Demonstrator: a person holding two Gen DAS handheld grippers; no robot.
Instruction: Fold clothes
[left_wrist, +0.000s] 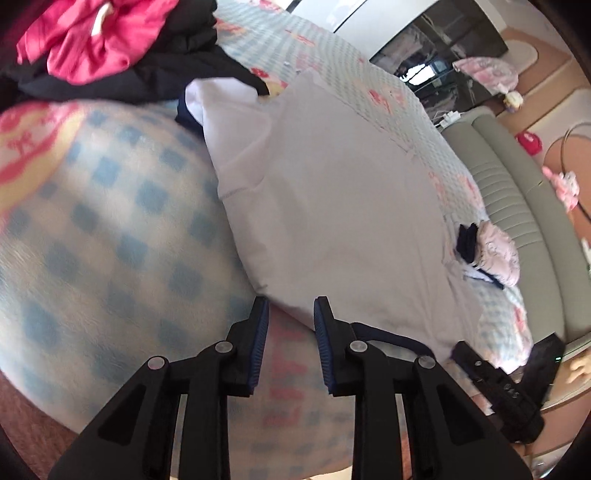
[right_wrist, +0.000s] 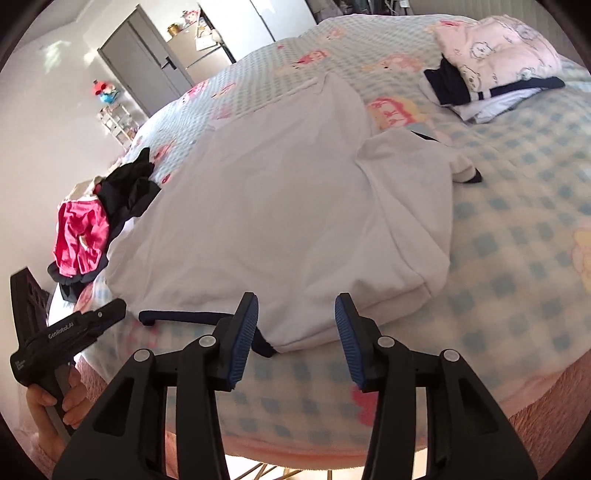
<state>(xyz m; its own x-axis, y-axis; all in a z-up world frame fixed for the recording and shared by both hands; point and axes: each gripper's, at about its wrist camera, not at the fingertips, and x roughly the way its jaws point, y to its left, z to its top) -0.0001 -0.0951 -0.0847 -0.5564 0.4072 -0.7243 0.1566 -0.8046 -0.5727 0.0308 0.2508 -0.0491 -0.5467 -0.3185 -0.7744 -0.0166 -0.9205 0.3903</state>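
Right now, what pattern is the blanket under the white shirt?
Blue-and-white checks with pink cartoon prints on the blanket; right wrist view.

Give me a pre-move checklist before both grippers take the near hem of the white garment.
1. White garment spread on the bed: ok.
2. Left gripper open, nothing between its fingers: ok.
3. Right gripper open, astride the hem: ok.
4. Near hem flat: not ok, right corner folded over.
5. Pink and black clothes pile clear of the garment: not ok, it overlaps the far edge.
6. Dark trim free of snags: cannot tell.
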